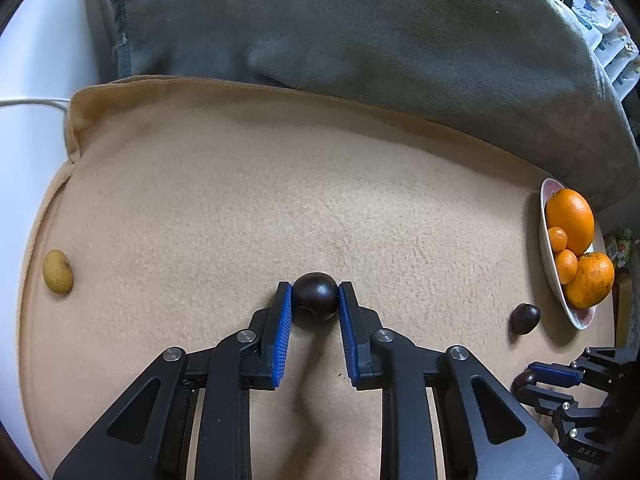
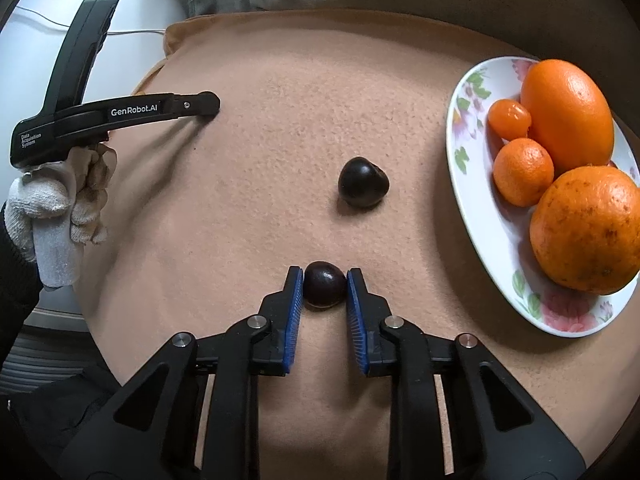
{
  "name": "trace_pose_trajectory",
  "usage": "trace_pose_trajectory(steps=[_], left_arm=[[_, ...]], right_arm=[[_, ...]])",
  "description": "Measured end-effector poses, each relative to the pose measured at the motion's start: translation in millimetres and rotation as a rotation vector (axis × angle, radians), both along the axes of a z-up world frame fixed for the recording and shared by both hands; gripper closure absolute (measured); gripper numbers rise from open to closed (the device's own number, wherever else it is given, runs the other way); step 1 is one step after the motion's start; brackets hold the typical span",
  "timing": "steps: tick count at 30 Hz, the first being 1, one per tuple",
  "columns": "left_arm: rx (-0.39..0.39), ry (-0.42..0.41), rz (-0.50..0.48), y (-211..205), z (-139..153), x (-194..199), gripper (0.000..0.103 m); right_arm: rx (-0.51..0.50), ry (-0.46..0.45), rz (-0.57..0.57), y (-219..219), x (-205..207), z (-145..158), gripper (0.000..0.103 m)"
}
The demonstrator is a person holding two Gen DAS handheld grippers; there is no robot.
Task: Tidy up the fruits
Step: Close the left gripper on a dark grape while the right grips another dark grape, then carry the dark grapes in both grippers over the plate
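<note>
In the left wrist view, my left gripper (image 1: 315,295) is shut on a dark round fruit (image 1: 315,290) resting on the tan blanket. In the right wrist view, my right gripper (image 2: 324,286) is shut on a smaller dark fruit (image 2: 324,282), also down on the blanket. A third dark fruit (image 2: 363,182) lies loose just beyond it, left of the floral plate (image 2: 460,136). The plate holds two big oranges (image 2: 568,112) and two small ones (image 2: 522,170). A yellowish fruit (image 1: 58,272) lies alone at the blanket's far left.
A grey cushion (image 1: 360,32) rises behind the tan blanket (image 1: 280,184). A white surface with a cable (image 1: 32,102) lies to the left. A gloved hand (image 2: 60,200) holds the left gripper's handle (image 2: 120,110) at the left of the right wrist view.
</note>
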State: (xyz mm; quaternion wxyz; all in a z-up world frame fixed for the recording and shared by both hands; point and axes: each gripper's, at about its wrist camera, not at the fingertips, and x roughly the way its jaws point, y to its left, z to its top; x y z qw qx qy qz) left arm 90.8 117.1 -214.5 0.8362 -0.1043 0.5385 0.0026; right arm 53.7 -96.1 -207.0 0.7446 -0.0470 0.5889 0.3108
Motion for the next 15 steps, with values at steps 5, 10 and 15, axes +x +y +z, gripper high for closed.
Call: trace_pose_trajectory(steps=[5, 10, 15], left_arm=[[0.000, -0.011, 0.000, -9.4, 7.4, -3.6, 0.082], [-0.010, -0.022, -0.009, -14.2, 17.8, -7.6, 0.082], [-0.022, -0.032, -0.030, -23.1, 27.9, -2.8, 0.082]], right_arm=[[0.018, -0.015, -0.006, -5.2, 0.3, 8.8, 0.080], [0.038, -0.039, -0.027, -17.1, 5.0, 24.7, 0.080], [0.057, -0.060, -0.058, -32.1, 8.4, 39.1, 0.080]])
